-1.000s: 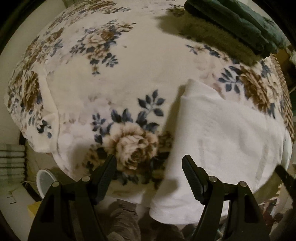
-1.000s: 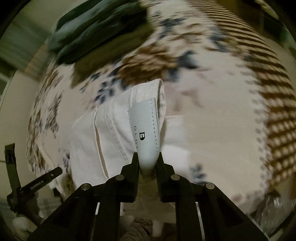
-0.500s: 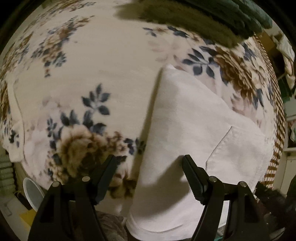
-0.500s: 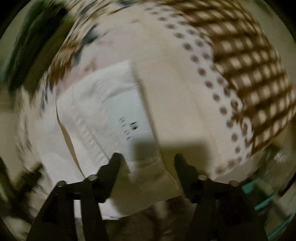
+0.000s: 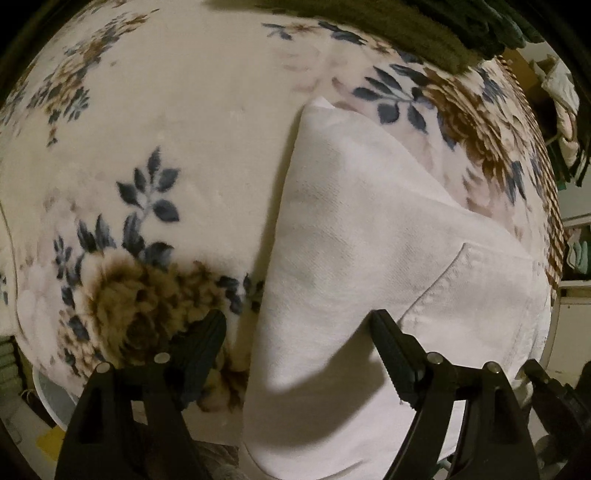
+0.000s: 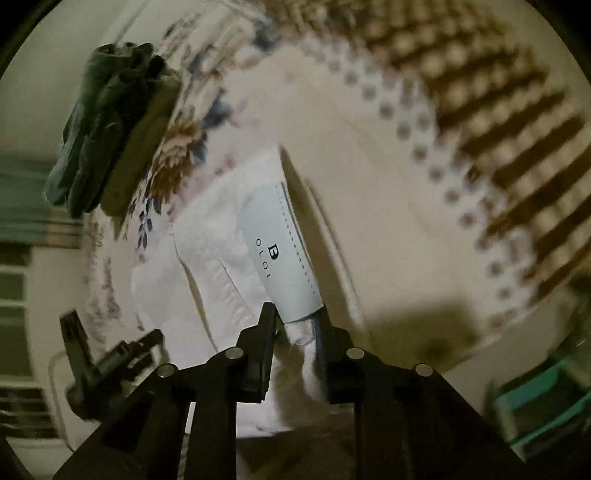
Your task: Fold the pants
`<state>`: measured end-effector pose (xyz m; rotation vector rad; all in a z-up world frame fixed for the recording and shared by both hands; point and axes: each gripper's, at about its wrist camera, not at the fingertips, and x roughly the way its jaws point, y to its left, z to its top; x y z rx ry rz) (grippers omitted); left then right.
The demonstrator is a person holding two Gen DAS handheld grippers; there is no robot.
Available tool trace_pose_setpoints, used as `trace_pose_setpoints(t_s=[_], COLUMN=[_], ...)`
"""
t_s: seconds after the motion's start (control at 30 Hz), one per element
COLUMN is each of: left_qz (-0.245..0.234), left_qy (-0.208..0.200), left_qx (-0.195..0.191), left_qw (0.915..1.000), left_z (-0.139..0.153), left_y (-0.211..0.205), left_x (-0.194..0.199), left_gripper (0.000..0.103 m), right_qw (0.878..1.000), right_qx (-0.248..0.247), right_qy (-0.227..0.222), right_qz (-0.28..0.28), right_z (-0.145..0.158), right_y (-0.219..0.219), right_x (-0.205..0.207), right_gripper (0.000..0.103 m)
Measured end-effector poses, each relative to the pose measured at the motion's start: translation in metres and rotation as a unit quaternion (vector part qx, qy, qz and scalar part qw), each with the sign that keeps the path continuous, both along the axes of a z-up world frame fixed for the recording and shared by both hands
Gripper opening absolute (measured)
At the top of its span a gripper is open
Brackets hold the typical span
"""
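The white pants [image 5: 362,251] lie folded on a floral blanket [image 5: 166,129], with a back pocket at the right. My left gripper [image 5: 299,343] is open just above the pants' near left edge, holding nothing. In the right wrist view my right gripper [image 6: 295,325] is shut on the waistband end of the pants [image 6: 207,266], right at the grey brand label [image 6: 284,254]. The left gripper [image 6: 110,362] shows at the lower left of that view.
A stack of dark green folded clothes [image 6: 107,136] sits at the far side of the blanket and shows at the top of the left wrist view [image 5: 443,33]. The blanket's checked brown border [image 6: 498,110] runs along the right. A teal object [image 6: 546,402] stands beyond the edge.
My right gripper let go of the label half a second ago and has shut on the waistband again. My left gripper moved right over the pants' edge and stayed open.
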<state>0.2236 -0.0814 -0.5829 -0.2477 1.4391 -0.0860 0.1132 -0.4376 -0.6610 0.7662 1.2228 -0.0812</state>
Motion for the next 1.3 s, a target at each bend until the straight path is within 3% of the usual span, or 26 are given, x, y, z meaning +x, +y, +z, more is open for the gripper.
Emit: trace_pose_setpoints(t_s=[0.1,0.17,0.23,0.3,0.33,0.5,0.6,0.73,0.87,1.0,1.07,1.1,1.13,1.2,1.3], left_qz=[0.0,0.006,0.009,0.013,0.022,0.036,0.019,0.019,0.019,0.013,0.007,0.004,0.001,-0.003,0.0], left_qy=[0.0,0.004,0.011,0.015,0.018,0.017,0.041,0.049,0.05,0.05,0.052,0.052,0.052,0.053,0.053], left_qx=[-0.002,-0.007,-0.02,-0.038,-0.057,-0.108,-0.088,-0.116,-0.126,-0.131,-0.128,-0.129,-0.129,-0.13,-0.137], left_qw=[1.0,1.0,0.9997,0.9991,0.9979,0.9934,0.9951,0.9918,0.9906,0.9901,0.9903,0.9903,0.9903,0.9901,0.9891], left_z=[-0.004,-0.006,-0.009,-0.008,-0.007,-0.007,-0.021,-0.031,-0.034,-0.036,-0.036,-0.036,-0.037,-0.038,-0.04], left_y=[0.003,0.003,0.013,0.021,0.026,0.041,0.032,0.033,0.033,0.031,0.029,0.029,0.027,0.024,0.025], left_x=[-0.002,-0.003,-0.004,-0.008,-0.012,-0.029,-0.036,-0.041,-0.048,-0.048,-0.048,-0.048,-0.047,-0.047,-0.048], left_gripper=[0.083,0.084,0.09,0.091,0.091,0.092,0.092,0.092,0.092,0.092,0.092,0.092,0.092,0.092,0.092], right_qw=[0.998,0.994,0.992,0.992,0.992,0.987,0.984,0.979,0.973,0.976,0.977,0.977,0.978,0.981,0.975], right_qx=[-0.003,0.072,0.091,0.106,0.115,0.147,0.154,0.171,0.211,0.215,0.21,0.207,0.206,0.196,0.223], right_qy=[0.052,0.071,0.069,0.045,0.038,0.048,0.065,0.035,0.031,0.045,0.044,0.04,0.031,0.011,-0.021], right_qz=[-0.017,-0.03,-0.046,-0.047,-0.048,-0.052,-0.058,-0.106,-0.09,-0.011,-0.012,-0.016,-0.016,-0.004,0.0], right_z=[-0.022,-0.045,-0.042,-0.035,-0.033,-0.052,-0.072,-0.059,-0.069,-0.096,-0.103,-0.101,-0.097,-0.082,-0.066], right_y=[-0.013,-0.023,-0.028,-0.028,-0.033,-0.021,-0.014,-0.022,-0.013,0.02,0.029,0.031,0.032,0.036,0.036], right_x=[-0.005,-0.006,-0.011,-0.017,-0.026,-0.05,-0.046,-0.066,-0.08,-0.06,-0.046,-0.042,-0.043,-0.042,-0.044], right_gripper=[0.015,0.018,0.044,0.064,0.068,0.07,0.071,0.071,0.085,0.087,0.089,0.085,0.068,0.062,0.055])
